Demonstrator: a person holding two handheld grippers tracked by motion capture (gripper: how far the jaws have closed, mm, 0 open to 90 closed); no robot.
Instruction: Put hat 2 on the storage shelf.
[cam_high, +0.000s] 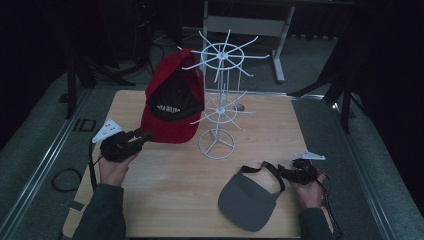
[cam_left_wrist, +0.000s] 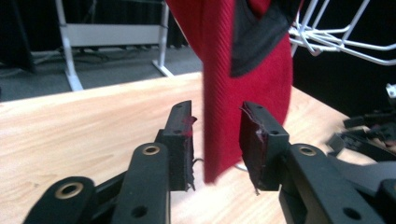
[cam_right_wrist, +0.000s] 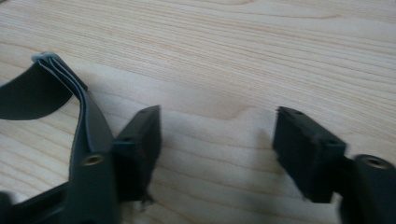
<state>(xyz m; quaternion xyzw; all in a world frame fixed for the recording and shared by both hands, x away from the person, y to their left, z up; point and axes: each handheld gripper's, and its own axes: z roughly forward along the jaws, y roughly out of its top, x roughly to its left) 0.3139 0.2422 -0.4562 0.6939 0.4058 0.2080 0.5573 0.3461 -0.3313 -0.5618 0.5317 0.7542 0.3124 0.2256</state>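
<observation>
A red cap (cam_high: 172, 100) with a black front panel hangs on a white wire rack (cam_high: 220, 100) at the middle of the wooden table (cam_high: 180, 175). My left gripper (cam_high: 147, 135) sits at the cap's lower left. In the left gripper view the red brim (cam_left_wrist: 224, 93) hangs between the open jaws of this gripper (cam_left_wrist: 215, 140), with a gap at the left pad. A grey visor (cam_high: 247, 200) lies flat at the front right. My right gripper (cam_high: 282, 172) is at the visor's black strap (cam_high: 265, 167). Its jaws (cam_right_wrist: 217, 149) stand open over bare wood, and the strap (cam_right_wrist: 70, 93) lies just outside the left jaw.
The rack has a round wire base (cam_high: 216, 144) and thin prongs that stick out around its post. Dark floor, metal rails and a desk frame (cam_high: 280, 45) surround the table. A cable loop (cam_high: 65, 179) lies off the table's left edge.
</observation>
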